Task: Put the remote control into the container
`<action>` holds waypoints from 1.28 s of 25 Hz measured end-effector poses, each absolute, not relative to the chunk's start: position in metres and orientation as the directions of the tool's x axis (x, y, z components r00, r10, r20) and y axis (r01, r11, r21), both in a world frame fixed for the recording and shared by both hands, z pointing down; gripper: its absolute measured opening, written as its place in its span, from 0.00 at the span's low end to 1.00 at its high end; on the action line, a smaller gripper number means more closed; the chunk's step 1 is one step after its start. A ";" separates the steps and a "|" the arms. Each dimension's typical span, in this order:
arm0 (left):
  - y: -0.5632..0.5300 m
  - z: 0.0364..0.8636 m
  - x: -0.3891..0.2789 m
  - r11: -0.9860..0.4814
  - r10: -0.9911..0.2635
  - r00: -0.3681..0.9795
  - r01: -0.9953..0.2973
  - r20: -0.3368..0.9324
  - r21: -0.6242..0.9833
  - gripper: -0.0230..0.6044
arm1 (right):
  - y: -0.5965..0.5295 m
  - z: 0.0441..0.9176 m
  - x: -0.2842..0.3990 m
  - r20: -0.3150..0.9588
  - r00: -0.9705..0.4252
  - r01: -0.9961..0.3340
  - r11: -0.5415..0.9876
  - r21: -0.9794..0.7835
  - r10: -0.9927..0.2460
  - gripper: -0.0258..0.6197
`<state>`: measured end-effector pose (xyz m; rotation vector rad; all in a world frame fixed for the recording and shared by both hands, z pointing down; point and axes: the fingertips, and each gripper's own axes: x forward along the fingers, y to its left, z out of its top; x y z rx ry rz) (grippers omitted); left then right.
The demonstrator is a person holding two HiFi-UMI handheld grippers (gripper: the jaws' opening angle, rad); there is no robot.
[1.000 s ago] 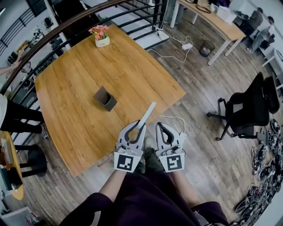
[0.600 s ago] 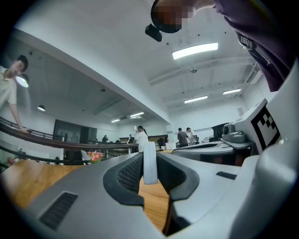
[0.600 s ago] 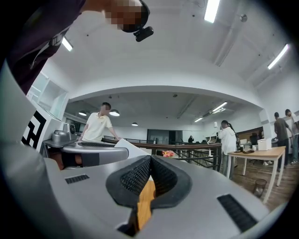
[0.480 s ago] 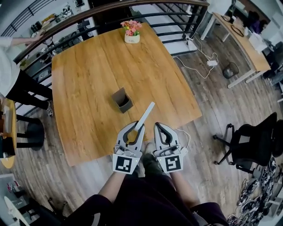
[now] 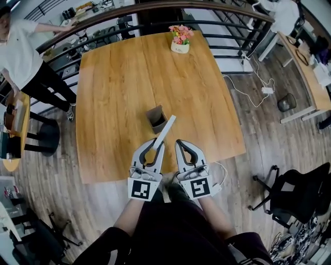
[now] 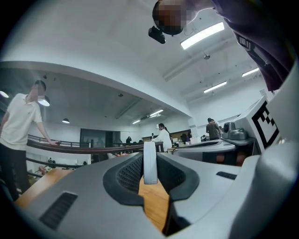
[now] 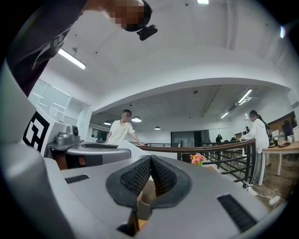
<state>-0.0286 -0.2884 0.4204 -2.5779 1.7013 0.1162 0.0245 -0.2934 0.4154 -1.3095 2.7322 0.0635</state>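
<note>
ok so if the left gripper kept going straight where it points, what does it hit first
Probably nothing soon: left gripper points nearly level, its held long white remote control leading past the dark square container over the wooden table. Height is unclear.

A: Where do we log the container?
B: On the table, near its middle. The flowerpot stands at the far edge, just before the railing.
A: And the remote?
B: Between the jaws of our left gripper, with its far end just right of the container. Our right gripper is just right of the left one, and both are over the near table edge. The chair is on the floor, far right.
</note>
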 end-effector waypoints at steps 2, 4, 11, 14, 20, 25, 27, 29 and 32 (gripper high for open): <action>-0.296 0.418 -0.037 -0.390 -0.917 0.390 -0.921 -0.081 -0.023 0.17 | -0.302 0.416 0.020 -0.121 -0.627 -0.774 0.633 -0.019 -0.770 0.07; -0.305 0.415 -0.048 -0.390 -0.917 0.392 -0.920 -0.074 -0.040 0.17 | -0.311 0.415 0.015 -0.125 -0.622 -0.776 0.630 -0.029 -0.773 0.07; -0.332 0.419 -0.071 -0.458 -0.886 0.462 -0.885 -0.039 -0.090 0.17 | -0.336 0.418 -0.004 -0.129 -0.570 -0.813 0.580 -0.050 -0.811 0.07; -0.337 0.434 -0.073 -0.572 -0.812 0.578 -0.755 0.085 -0.321 0.17 | -0.343 0.425 -0.010 -0.119 -0.546 -0.830 0.555 -0.056 -0.829 0.07; -0.360 0.472 -0.082 -0.670 -0.738 0.643 -0.667 0.203 -0.326 0.17 | -0.355 0.453 -0.019 -0.084 -0.522 -0.847 0.528 -0.068 -0.849 0.07; -0.369 0.509 -0.081 -0.729 -0.683 0.658 -0.637 0.316 -0.251 0.17 | -0.362 0.467 -0.023 -0.069 -0.503 -0.858 0.507 -0.084 -0.861 0.07; -0.372 0.520 -0.080 -0.753 -0.655 0.659 -0.613 0.371 -0.241 0.17 | -0.364 0.472 -0.023 -0.061 -0.497 -0.861 0.501 -0.089 -0.865 0.07; -0.375 0.531 -0.081 -0.772 -0.626 0.651 -0.594 0.429 -0.227 0.17 | -0.365 0.475 -0.023 -0.058 -0.491 -0.864 0.494 -0.094 -0.869 0.07; -0.379 0.544 -0.080 -0.801 -0.575 0.641 -0.567 0.509 -0.191 0.17 | -0.363 0.478 -0.022 -0.058 -0.481 -0.869 0.484 -0.100 -0.875 0.07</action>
